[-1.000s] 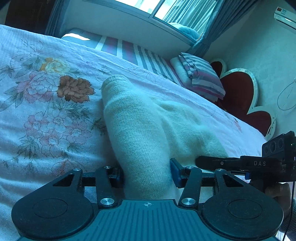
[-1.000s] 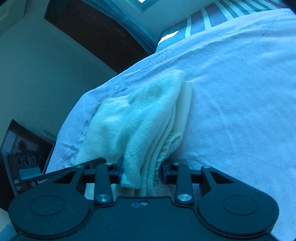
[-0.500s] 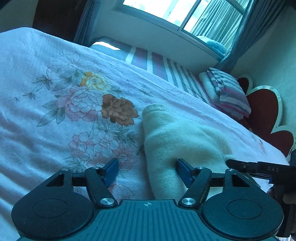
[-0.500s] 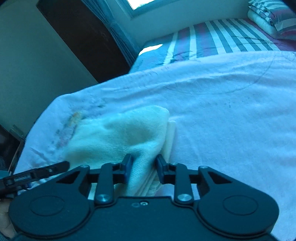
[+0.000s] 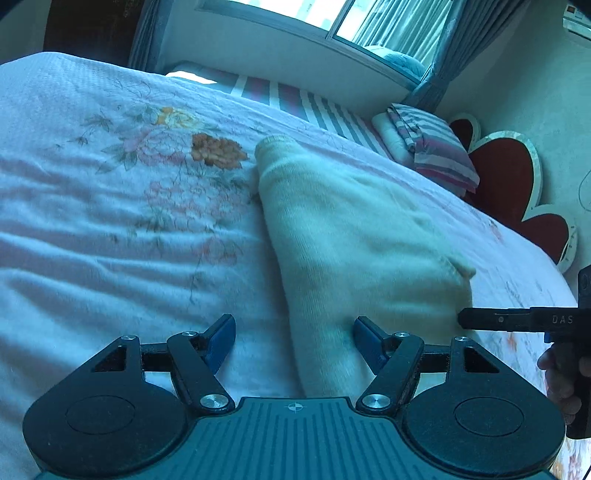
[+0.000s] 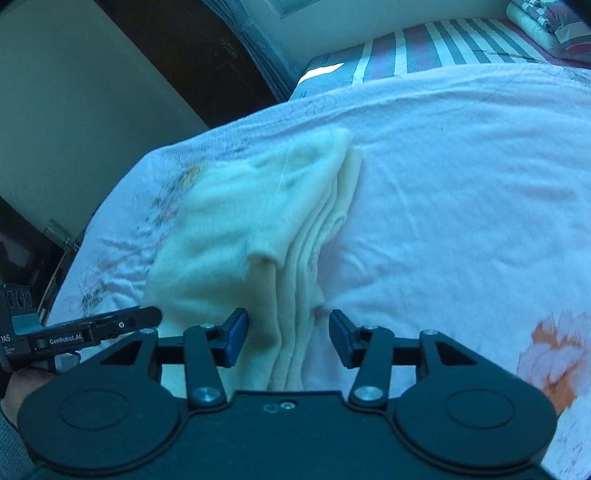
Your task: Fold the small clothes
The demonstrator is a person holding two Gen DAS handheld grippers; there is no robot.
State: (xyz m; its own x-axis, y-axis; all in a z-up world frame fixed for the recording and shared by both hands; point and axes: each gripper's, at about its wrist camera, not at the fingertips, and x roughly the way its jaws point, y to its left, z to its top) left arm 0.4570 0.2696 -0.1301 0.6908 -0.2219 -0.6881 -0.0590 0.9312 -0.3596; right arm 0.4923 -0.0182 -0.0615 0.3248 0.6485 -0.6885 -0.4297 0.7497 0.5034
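A cream knitted garment point(image 5: 354, 236) lies folded in several layers on the floral bedspread point(image 5: 110, 206). My left gripper point(image 5: 293, 341) is open at its near left edge, jaws spread, nothing held. In the right wrist view the same garment point(image 6: 258, 225) lies ahead with its stacked folded edges toward me. My right gripper point(image 6: 288, 338) is open, jaws apart either side of the near layered edge. The right gripper shows in the left wrist view point(image 5: 517, 319), and the left gripper shows in the right wrist view point(image 6: 103, 326).
A striped blanket point(image 5: 332, 110) and a folded striped pile point(image 5: 428, 147) lie at the far end of the bed. A red heart-shaped headboard point(image 5: 517, 192) stands at right. A window point(image 5: 332, 18) is behind. The bed edge point(image 6: 122, 192) falls off at left.
Both grippers have opened and let go of the garment, which now lies flat on the bed. Both have drawn back slightly from it.
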